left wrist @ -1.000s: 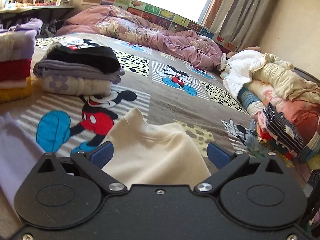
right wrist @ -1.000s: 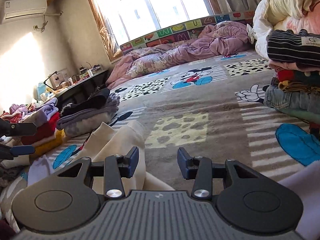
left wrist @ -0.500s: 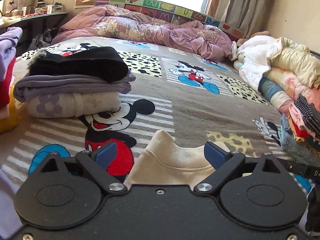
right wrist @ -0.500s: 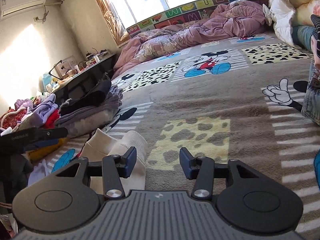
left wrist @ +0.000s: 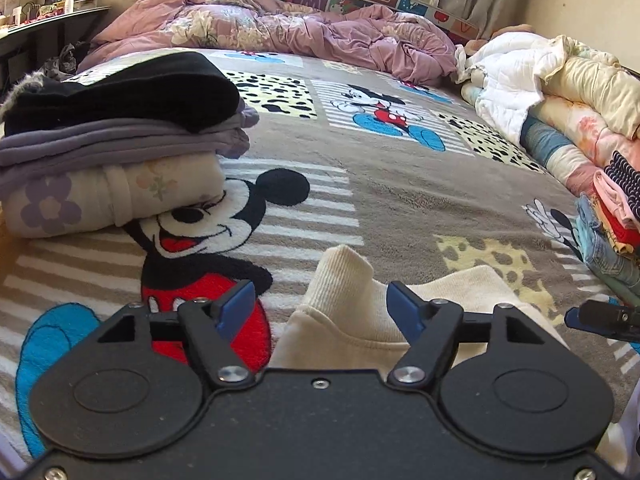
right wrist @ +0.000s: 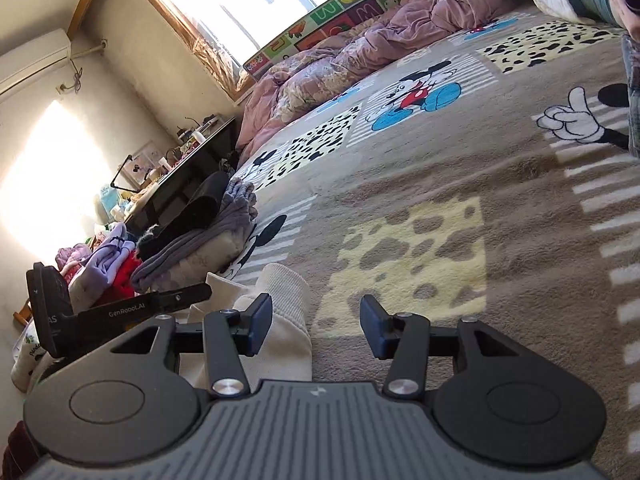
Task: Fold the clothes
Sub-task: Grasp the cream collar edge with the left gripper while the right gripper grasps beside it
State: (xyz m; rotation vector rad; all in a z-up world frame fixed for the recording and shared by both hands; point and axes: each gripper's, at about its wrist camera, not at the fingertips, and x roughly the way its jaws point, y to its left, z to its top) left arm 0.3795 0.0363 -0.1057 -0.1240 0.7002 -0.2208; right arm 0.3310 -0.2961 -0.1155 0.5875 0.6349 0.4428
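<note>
A cream sweater [left wrist: 344,276] lies on the cartoon-mouse blanket [left wrist: 400,208], one ribbed end standing up in a fold. My left gripper [left wrist: 320,310] hangs low over it and its jaws are closing. That ribbed end sits between the blue pads, which are not pressing on it. In the right wrist view the same sweater [right wrist: 288,344] lies by the left finger of my right gripper [right wrist: 316,326], which is open and part-way over the ribbed edge. Each gripper shows in the other's view: the left gripper [right wrist: 120,312] at the left, the right gripper [left wrist: 600,316] at the right edge.
A folded stack [left wrist: 120,140] of black, grey and floral items sits just left of the sweater. Beyond it is a purple and red stack [right wrist: 108,264]. A heap of unfolded clothes [left wrist: 580,120] lines the right side. A pink duvet [left wrist: 300,36] lies at the far end, a dark desk [right wrist: 188,184] at the left.
Both grippers have come forward and lower to the sweater's ribbed end. The left jaws have narrowed around it. The right gripper has rolled, so its view is now tilted.
</note>
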